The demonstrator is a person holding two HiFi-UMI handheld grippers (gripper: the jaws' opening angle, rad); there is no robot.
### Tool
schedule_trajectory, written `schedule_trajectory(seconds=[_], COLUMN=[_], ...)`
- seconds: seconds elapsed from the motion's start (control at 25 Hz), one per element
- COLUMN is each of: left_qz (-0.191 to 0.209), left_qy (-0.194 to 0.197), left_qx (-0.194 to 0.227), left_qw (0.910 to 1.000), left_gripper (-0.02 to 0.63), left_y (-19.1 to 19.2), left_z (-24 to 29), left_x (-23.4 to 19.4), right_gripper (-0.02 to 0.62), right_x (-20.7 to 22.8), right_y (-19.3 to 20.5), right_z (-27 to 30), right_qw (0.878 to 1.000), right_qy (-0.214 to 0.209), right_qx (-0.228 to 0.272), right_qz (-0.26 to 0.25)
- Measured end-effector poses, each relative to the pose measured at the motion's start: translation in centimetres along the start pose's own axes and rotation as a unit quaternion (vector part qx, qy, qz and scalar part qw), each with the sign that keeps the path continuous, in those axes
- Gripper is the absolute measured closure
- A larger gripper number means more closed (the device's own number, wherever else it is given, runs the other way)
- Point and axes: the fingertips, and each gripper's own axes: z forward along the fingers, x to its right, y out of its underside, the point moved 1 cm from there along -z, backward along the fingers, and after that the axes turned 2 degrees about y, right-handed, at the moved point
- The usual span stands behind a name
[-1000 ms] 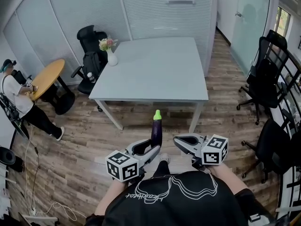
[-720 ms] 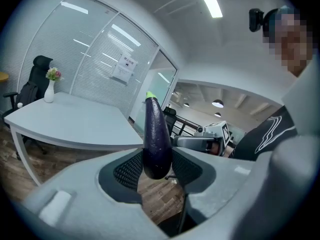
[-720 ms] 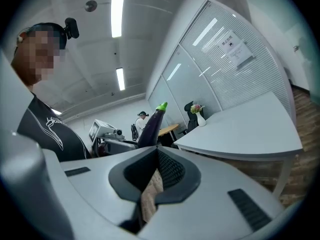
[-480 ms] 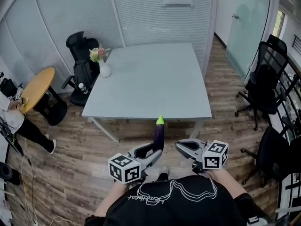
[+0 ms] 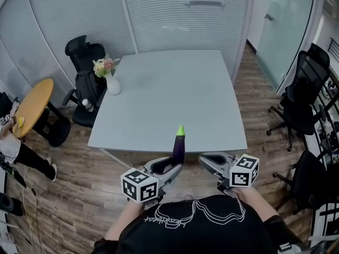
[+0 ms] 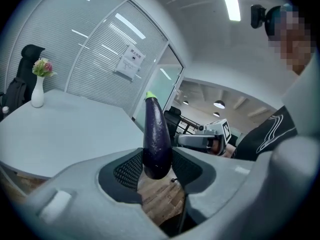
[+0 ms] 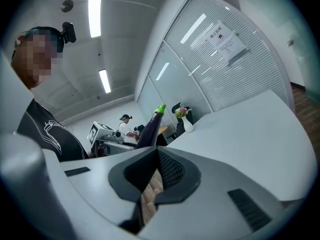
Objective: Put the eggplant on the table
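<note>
Grey table [image 5: 175, 89] ahead; eggplant [image 5: 178, 148] upright in left fingers' [image 6: 127, 171] grip; right fingers [image 7: 172, 170] closed.

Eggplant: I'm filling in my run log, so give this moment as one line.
left claw: shut on eggplant, upright | right claw: empty | table: eggplant not yet on it

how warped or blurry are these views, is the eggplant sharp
Head view: mild barrel bend, the glass wall bows, the eggplant sharp. Left gripper view: heavy fisheye, dark corners, eggplant crisp. Right gripper view: same warp, ceiling light blown out.
</note>
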Motion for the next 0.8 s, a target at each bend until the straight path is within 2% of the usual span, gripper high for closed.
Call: schedule_trajectory(seconds=[0.24,0.56,0.8], left_qz=[0.015,0.011,0.008], left_qy=[0.006,0.007,-0.012], left_qx=[-0.004,-0.019,-0.039], left_qw=[0.9999,0.9997,0.9991], left_gripper=[0.417,0.417,0.418], left_y=[-2.7,-5.0,-5.9], left_z=[2.3,6.5,9.5], left_x=[-4.3,-6.9,-9.1], right_gripper=[0.586,0.586,0.586], right_x=[3.9,9.0,13.1], right_y=[-1.7,-3.8,-4.5], right_z=[2.6,2.0,2.9], right_qw=[1.0,0.999,0.999], right_qy=[0.017,0.044,0.029], right_qx=[0.004,0.016,0.01], right_qz=[0.002,0.007,0.025])
